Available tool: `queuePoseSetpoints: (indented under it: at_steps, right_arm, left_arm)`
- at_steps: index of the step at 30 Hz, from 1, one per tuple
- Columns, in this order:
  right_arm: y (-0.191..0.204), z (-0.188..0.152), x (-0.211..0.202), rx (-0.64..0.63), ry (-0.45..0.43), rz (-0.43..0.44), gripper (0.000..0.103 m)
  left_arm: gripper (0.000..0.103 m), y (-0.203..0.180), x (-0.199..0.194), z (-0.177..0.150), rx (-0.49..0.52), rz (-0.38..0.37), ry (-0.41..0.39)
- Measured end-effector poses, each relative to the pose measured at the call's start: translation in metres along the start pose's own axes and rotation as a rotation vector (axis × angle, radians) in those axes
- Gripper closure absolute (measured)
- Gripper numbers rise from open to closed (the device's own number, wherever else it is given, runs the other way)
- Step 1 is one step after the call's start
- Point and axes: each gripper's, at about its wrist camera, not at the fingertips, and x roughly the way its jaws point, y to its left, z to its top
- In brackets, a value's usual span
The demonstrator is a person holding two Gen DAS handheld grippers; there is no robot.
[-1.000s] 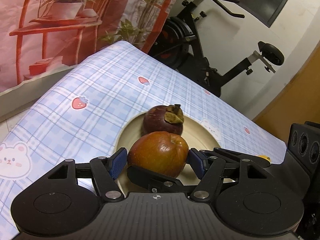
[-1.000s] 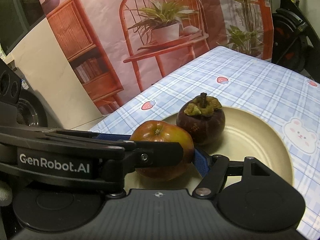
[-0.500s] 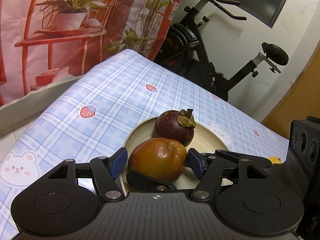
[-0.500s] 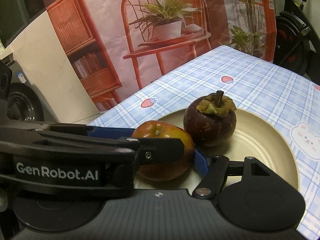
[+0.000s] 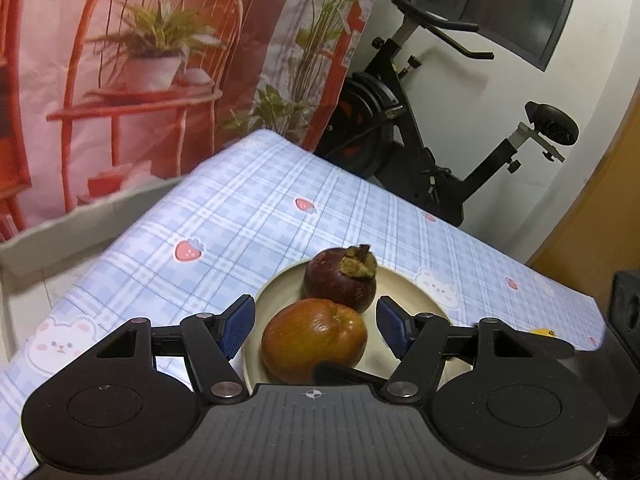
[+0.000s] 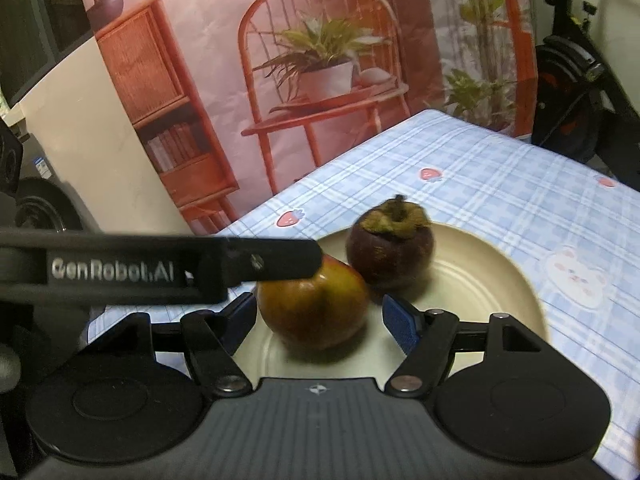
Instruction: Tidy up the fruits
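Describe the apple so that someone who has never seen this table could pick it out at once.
On the blue checked tablecloth sits a cream plate with two fruits on it. The apple is the one at the plate's near edge, smooth and red-brown with a greenish patch. Its neighbour, the mangosteen, is dark purple with a dry leafy cap.

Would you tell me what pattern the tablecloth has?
Pale blue plaid tablecloth with printed strawberries and bears, clearest in the right wrist view.

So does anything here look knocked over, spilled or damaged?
Nothing stands out. The apple and the mangosteen both sit on the cream plate, close together, on the checked tablecloth. No spill or breakage shows.
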Motion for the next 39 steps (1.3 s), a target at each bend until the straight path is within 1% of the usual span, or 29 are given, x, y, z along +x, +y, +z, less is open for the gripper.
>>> queuePoseSetpoints:
  at_steps: [2, 5, 9, 14, 19, 22, 26, 28, 30, 32, 34, 36, 39]
  right_arm:
    - [0.000, -0.004, -0.013, -0.002, -0.021, -0.032, 0.031]
    - [-0.002, -0.014, -0.040, 0.010, -0.070, -0.083, 0.031]
    - [-0.020, -0.028, -0.083, 0.081, -0.148, -0.137, 0.031]
    - [-0.050, -0.047, -0.137, 0.173, -0.249, -0.225, 0.031]
    - [-0.068, -0.070, -0.179, 0.200, -0.319, -0.332, 0.031]
    - [-0.072, -0.086, -0.195, 0.205, -0.338, -0.371, 0.031]
    - [-0.072, -0.105, -0.205, 0.210, -0.331, -0.397, 0.031]
    - [-0.070, -0.113, -0.211, 0.200, -0.325, -0.401, 0.037]
    - [-0.067, -0.120, -0.217, 0.182, -0.313, -0.409, 0.040]
    - [-0.063, -0.125, -0.220, 0.175, -0.309, -0.418, 0.046]
    - [-0.061, -0.130, -0.225, 0.177, -0.317, -0.425, 0.047]
    - [-0.056, -0.132, -0.231, 0.164, -0.334, -0.453, 0.047]
    - [-0.051, -0.134, -0.242, 0.155, -0.347, -0.468, 0.048]
  left_arm:
    - [0.034, -0.009, -0.005, 0.000, 0.026, 0.017, -0.014]
    - [0.034, -0.020, -0.013, 0.000, 0.047, -0.004, -0.023]
    - [0.034, -0.043, -0.022, -0.004, 0.101, -0.037, -0.033]
    - [0.034, -0.072, -0.029, -0.016, 0.172, -0.089, -0.039]
    - [0.034, -0.094, -0.032, -0.037, 0.219, -0.114, -0.038]
    - [0.034, -0.104, -0.030, -0.049, 0.240, -0.128, -0.022]
    - [0.034, -0.114, -0.032, -0.064, 0.268, -0.146, 0.003]
    - [0.034, -0.118, -0.036, -0.071, 0.291, -0.153, 0.007]
    - [0.034, -0.119, -0.041, -0.077, 0.310, -0.161, 0.011]
    - [0.034, -0.118, -0.046, -0.082, 0.322, -0.153, 0.008]
    - [0.034, -0.120, -0.051, -0.089, 0.341, -0.137, 0.005]
    - [0.034, -0.120, -0.056, -0.094, 0.345, -0.151, 0.016]
    - [0.034, -0.120, -0.064, -0.096, 0.348, -0.164, 0.005]
